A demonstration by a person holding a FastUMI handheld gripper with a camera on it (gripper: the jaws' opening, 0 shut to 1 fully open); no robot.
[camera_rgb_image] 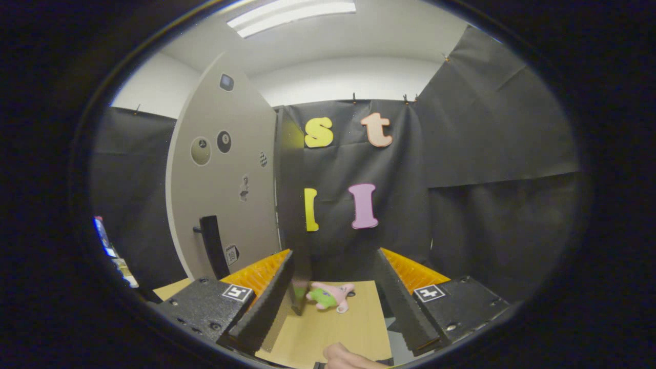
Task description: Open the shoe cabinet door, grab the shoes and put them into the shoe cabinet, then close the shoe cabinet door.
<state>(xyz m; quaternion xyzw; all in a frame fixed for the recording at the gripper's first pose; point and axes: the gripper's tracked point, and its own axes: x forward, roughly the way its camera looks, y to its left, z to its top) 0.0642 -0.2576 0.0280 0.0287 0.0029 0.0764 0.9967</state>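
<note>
Cabinet door [225, 174]: tall grey flat panel, rounded at its top corner, standing ajar and swung toward the camera, its narrow dark edge [289, 205] facing the gripper. On the door's outer face, a black vertical bar handle [212, 246] low down, and several small stickers above it, among them two round ball-like ones [224, 141] and a small square one near the top. Base of the door's edge meets a light wooden tabletop [333, 328]. Just beside that base, on the wood, lies a small pink and green plush toy [330, 296], star-shaped, resting on its side; whether it touches the door edge cannot be told. Gripper [333, 287] sits low in front of the door with its two ridged fingers spread wide and nothing held; the door's edge stands just inside the left finger [271, 292], the plush between the fingers and nearer the left one, the right finger [397, 297] well apart from both. Contact between left finger and door edge cannot be told. Part of a person's hand [348, 357] shows on the near side of the tabletop, below the plush. Black cloth wall [487, 169] hangs behind the door; white ceiling with a long strip light [292, 13] above it. Shoes: none identifiable beside the door.
</note>
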